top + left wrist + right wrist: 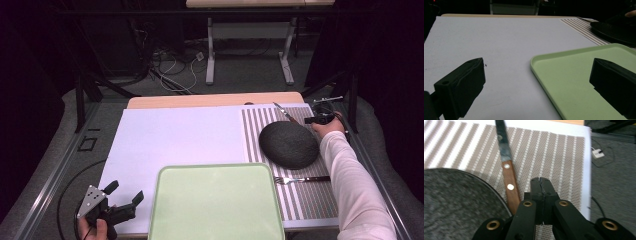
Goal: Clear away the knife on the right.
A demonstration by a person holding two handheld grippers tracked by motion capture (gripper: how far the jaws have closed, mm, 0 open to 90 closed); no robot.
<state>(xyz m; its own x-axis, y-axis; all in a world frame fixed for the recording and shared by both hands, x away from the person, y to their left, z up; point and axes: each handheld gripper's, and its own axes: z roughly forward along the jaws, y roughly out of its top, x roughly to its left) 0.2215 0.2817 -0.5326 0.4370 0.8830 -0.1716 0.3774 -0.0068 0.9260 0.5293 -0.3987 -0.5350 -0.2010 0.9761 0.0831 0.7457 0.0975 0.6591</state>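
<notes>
- The left gripper (123,196) hangs low at the near left corner of the table, its jaws spread wide with nothing between them; in the left gripper view they frame the white table cover (499,40) and the near corner of the pale green tray (574,75).
- The green tray (217,205) lies bare at the near edge, in the middle.
- Just beyond its right corner a fork (300,179) rests on the striped placemat (252,132), tines toward the tray.
- Farther along the mat sits a dark speckled plate (289,144).
- Beyond the plate, the right gripper (540,181) sits at the far right with its jaws pressed together and empty, tips just beside a knife's handle.
- The knife (507,173), the thing in hand, lies flat on the mat at the plate's far rim, its wooden riveted handle partly tucked at that rim and the blade pointing away.
- It looks light and stiff, but flat and thin, so probably awkward to lift off the woven mat. The wooden handle, between the rivets, seems the place to pinch; the metal blade would likely be slicker, and its edge is best avoided. The jaws would have to part first.
</notes>
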